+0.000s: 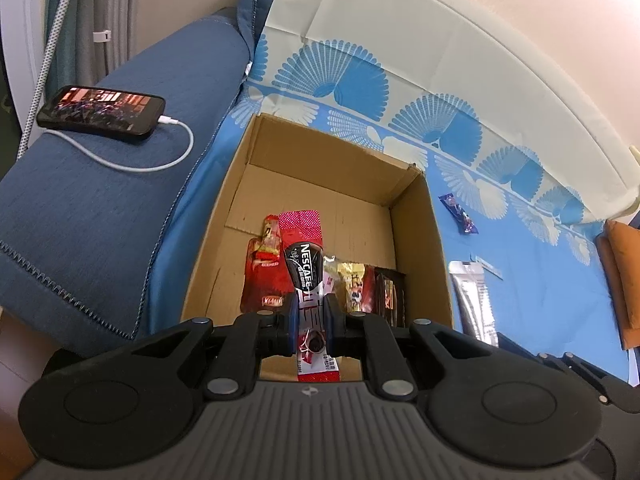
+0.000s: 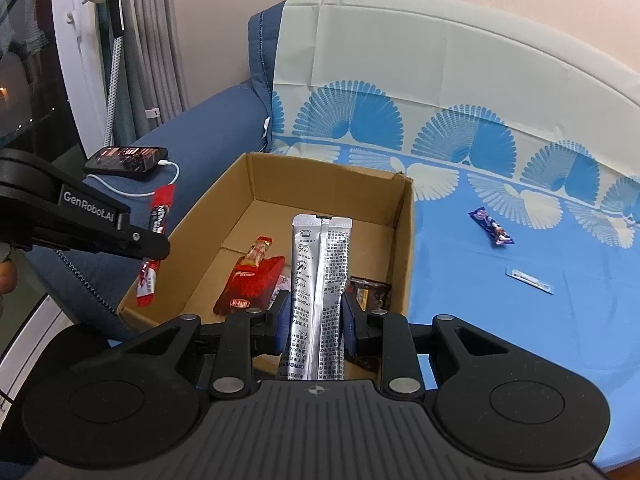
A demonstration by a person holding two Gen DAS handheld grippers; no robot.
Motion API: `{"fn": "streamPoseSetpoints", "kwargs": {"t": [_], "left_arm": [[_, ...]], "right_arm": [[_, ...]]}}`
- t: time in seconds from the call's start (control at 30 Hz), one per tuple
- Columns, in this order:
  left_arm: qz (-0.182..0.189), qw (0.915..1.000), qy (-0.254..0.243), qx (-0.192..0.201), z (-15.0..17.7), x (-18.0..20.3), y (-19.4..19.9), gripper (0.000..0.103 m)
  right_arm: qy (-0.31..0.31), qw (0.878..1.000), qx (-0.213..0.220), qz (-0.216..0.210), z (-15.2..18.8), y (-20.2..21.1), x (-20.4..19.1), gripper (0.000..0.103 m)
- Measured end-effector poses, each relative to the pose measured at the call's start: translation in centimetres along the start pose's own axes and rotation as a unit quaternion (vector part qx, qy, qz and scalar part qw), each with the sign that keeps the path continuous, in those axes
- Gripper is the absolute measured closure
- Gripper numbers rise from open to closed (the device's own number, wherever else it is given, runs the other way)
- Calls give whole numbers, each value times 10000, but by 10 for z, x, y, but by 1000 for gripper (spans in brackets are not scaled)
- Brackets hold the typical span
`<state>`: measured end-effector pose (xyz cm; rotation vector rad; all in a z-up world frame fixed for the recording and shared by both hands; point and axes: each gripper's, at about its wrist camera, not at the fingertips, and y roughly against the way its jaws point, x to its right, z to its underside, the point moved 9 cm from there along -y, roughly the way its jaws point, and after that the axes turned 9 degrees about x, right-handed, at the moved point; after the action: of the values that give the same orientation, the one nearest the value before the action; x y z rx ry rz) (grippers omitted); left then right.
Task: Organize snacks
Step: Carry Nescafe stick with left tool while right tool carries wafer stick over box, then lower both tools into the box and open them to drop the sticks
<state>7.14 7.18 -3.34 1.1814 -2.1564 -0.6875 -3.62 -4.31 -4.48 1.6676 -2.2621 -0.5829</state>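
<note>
My left gripper (image 1: 311, 316) is shut on a red and black Nescafe stick (image 1: 303, 264), held over the near edge of an open cardboard box (image 1: 420, 232). From the right wrist view the same stick (image 2: 160, 216) hangs in the left gripper (image 2: 154, 246) by the box's left wall. My right gripper (image 2: 316, 320) is shut on a silver stick pack (image 2: 320, 280), above the box's near side. Inside the box (image 2: 402, 240) lie a red pouch (image 2: 256, 280), a gold-wrapped candy (image 1: 352, 280) and a dark brown packet (image 2: 370, 292).
A purple snack bar (image 2: 491, 227) and a small flat white sachet (image 2: 530, 280) lie on the blue patterned cloth (image 2: 500, 320) right of the box. A phone (image 1: 100, 110) on its white charging cable rests on the blue sofa arm (image 1: 100, 200) to the left. An orange cushion (image 1: 624, 280) sits far right.
</note>
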Motion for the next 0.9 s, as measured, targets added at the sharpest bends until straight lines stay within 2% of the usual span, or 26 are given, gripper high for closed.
{"fn": "streamPoseSetpoints", "kwargs": {"t": [0.37, 0.9], "left_arm": [[-100, 9998, -45, -186, -14, 1, -52, 89], [-427, 9970, -248, -592, -7, -10, -122, 89]], "right_arm": [[-55, 9997, -229, -76, -5, -48, 1, 74], [-155, 9980, -618, -62, 7, -113, 14, 74]]}}
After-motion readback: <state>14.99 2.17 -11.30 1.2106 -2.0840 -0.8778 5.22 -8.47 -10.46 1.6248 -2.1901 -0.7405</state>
